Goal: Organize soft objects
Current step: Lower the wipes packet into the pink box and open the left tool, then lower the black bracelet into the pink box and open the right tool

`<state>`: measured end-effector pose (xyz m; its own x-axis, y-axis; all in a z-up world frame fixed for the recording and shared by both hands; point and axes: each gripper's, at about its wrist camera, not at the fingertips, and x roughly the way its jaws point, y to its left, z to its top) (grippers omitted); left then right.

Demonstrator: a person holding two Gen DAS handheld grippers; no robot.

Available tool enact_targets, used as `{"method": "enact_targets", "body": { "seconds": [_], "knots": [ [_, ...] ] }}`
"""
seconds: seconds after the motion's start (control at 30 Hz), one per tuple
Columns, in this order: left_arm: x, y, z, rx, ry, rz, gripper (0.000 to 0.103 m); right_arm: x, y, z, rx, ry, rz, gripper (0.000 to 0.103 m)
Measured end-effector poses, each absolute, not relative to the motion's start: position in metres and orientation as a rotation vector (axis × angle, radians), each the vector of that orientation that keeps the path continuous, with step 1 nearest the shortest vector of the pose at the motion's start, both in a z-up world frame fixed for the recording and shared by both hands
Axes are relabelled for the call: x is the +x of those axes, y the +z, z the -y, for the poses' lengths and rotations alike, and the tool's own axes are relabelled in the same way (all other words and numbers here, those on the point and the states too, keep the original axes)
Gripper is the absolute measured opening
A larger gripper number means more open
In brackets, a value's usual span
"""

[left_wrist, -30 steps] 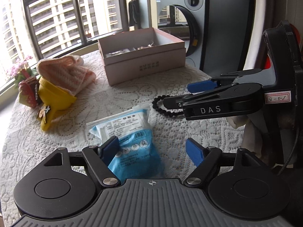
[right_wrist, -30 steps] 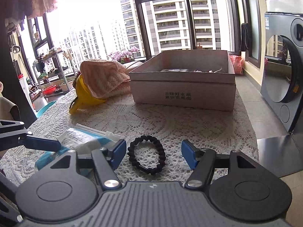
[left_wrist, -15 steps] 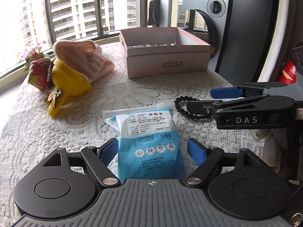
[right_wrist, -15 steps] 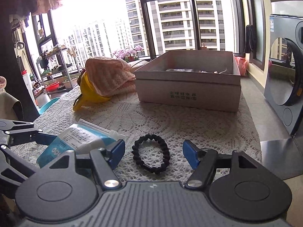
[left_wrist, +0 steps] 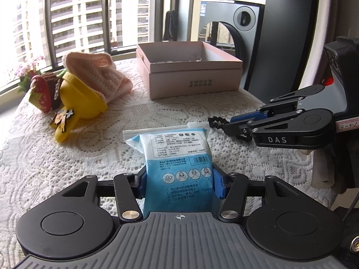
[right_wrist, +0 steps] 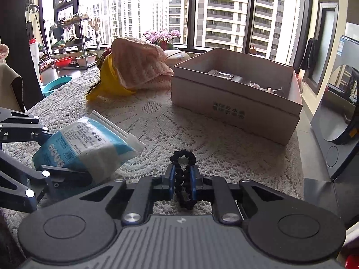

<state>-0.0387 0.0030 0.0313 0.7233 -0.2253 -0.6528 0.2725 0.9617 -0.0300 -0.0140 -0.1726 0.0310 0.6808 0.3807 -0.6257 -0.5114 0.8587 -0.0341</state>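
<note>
My left gripper [left_wrist: 179, 185] is shut on a blue and white face-mask packet [left_wrist: 177, 157], squeezing its near end on the lace tablecloth; the packet also shows in the right wrist view [right_wrist: 87, 143]. My right gripper [right_wrist: 182, 182] is shut on a black bead bracelet [right_wrist: 184, 174], pinched flat between the blue pads. From the left wrist view the right gripper [left_wrist: 233, 125] sits at the right with the bracelet [left_wrist: 215, 121] sticking out of its tips. An open pink box [left_wrist: 188, 71] [right_wrist: 237, 98] stands at the far side.
A pink knitted cloth [left_wrist: 98, 71] [right_wrist: 139, 67] lies over a yellow soft toy [left_wrist: 78, 98] [right_wrist: 107, 78] at the far left, with a strawberry-patterned item [left_wrist: 42, 94] beside it. The table's right edge [right_wrist: 303, 157] drops off toward a grey appliance [right_wrist: 336, 112].
Both grippers have closed: the left on the mask packet, the right on the bracelet, which is now squeezed narrow. Both views have shifted slightly forward.
</note>
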Motion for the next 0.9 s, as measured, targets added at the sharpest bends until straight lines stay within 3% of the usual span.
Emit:
{"method": "enact_targets", "body": {
  "seconds": [0.23, 0.47, 0.57, 0.73, 0.9],
  "knots": [
    [-0.02, 0.058, -0.007, 0.048, -0.352, -0.634, 0.059, -0.024, 0.061, 0.2, -0.175, 0.477, -0.591, 0.014],
    [0.082, 0.125, 0.011, 0.043, -0.418, -0.407, 0.061, -0.011, 0.066, 0.212, -0.133, 0.412, -0.583, 0.014],
    [0.149, 0.125, 0.028, -0.056, -0.471, -0.482, 0.061, -0.004, 0.062, 0.215, -0.114, 0.398, -0.603, 0.014],
    [0.222, 0.067, 0.06, -0.027, -0.473, -0.733, 0.061, 0.006, 0.058, 0.223, -0.132, 0.355, -0.629, 0.014],
    [0.21, 0.067, 0.044, -0.045, -0.496, -0.664, 0.06, 0.031, 0.078, 0.234, -0.097, 0.372, -0.628, 0.014]
  ]
}}
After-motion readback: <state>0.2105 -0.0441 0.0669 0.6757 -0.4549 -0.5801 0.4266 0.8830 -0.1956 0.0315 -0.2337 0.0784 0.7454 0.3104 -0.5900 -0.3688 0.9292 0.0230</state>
